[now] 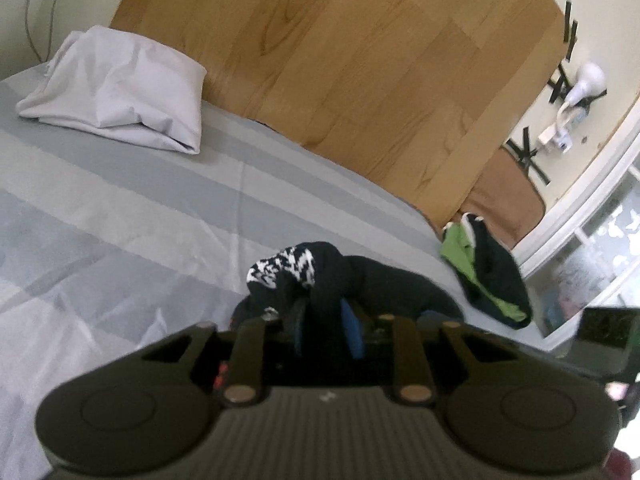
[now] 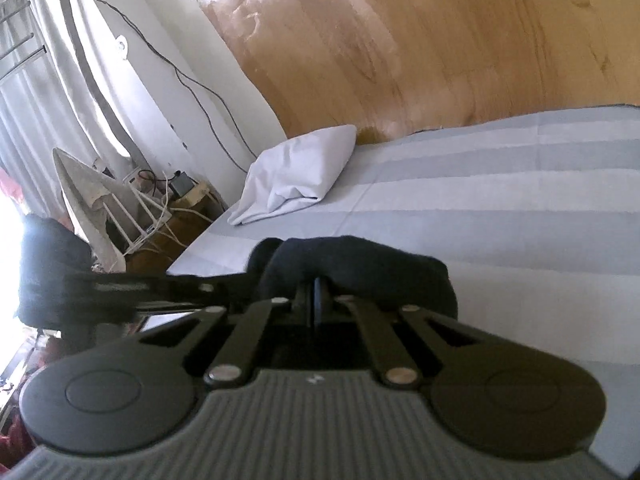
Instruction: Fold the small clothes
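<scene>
Mid-fold, judging by the layout: dark navy sock with a black-and-white patterned cuff (image 1: 298,270) lifted just above the grey striped bedsheet (image 1: 120,208), not yet laid flat. Crumpled green-and-black garment (image 1: 486,268) near the bed edge, apparently unfolded. Left gripper (image 1: 320,320) narrowly parted, clamped on bunched sock fabric. Right gripper (image 2: 316,300) pinched fully together on the same dark sock (image 2: 360,268). White pillow (image 2: 296,168) well apart.
</scene>
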A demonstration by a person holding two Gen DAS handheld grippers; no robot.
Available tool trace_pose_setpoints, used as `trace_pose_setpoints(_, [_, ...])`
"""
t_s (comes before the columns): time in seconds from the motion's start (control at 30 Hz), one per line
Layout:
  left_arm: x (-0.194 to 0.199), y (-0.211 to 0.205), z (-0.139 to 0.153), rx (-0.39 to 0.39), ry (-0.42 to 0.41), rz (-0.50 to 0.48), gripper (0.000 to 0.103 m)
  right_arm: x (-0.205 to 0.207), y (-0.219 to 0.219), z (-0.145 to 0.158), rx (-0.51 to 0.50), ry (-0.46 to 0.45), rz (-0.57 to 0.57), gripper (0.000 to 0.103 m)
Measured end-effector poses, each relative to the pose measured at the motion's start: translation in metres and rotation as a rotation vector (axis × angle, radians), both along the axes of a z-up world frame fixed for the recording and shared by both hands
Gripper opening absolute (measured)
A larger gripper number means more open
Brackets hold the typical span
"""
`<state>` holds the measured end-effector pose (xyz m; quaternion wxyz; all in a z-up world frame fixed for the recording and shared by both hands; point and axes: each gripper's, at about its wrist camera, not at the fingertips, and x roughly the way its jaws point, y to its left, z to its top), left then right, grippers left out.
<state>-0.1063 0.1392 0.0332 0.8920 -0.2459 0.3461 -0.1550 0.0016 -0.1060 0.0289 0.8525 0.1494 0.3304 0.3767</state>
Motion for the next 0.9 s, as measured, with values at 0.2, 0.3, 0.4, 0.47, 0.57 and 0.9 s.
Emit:
trace_pose_setpoints(0.2, [-0.052, -0.008, 0.017, 0.038, -0.08, -0.091, 0.04, -0.002, -0.004, -0.005, 0.047, -0.015, -0.014, 0.003])
trace_pose_setpoints(0.3, [-0.065, -0.026, 0.012, 0.117, -0.073, -0.12, 0.04, -0.003, -0.007, -0.005, 0.063, -0.013, -0.018, 0.003])
trace_pose_setpoints(0.4, [-0.062, -0.037, -0.001, 0.185, -0.017, -0.118, 0.025, -0.004, -0.007, -0.004, 0.065, -0.019, -0.022, 0.003])
trace_pose_setpoints(0.47, [-0.062, -0.035, -0.009, 0.198, 0.028, -0.12, 0.007, -0.004, -0.008, -0.004, 0.068, -0.018, -0.023, 0.003])
trace_pose_setpoints(0.57, [-0.075, -0.014, -0.015, 0.158, 0.033, -0.07, 0.007, -0.006, -0.007, -0.005, 0.065, -0.029, -0.018, 0.003])
trace_pose_setpoints(0.9, [-0.082, 0.013, 0.002, 0.066, -0.022, -0.025, 0.041, -0.032, -0.017, 0.023, 0.107, -0.11, 0.0, 0.07])
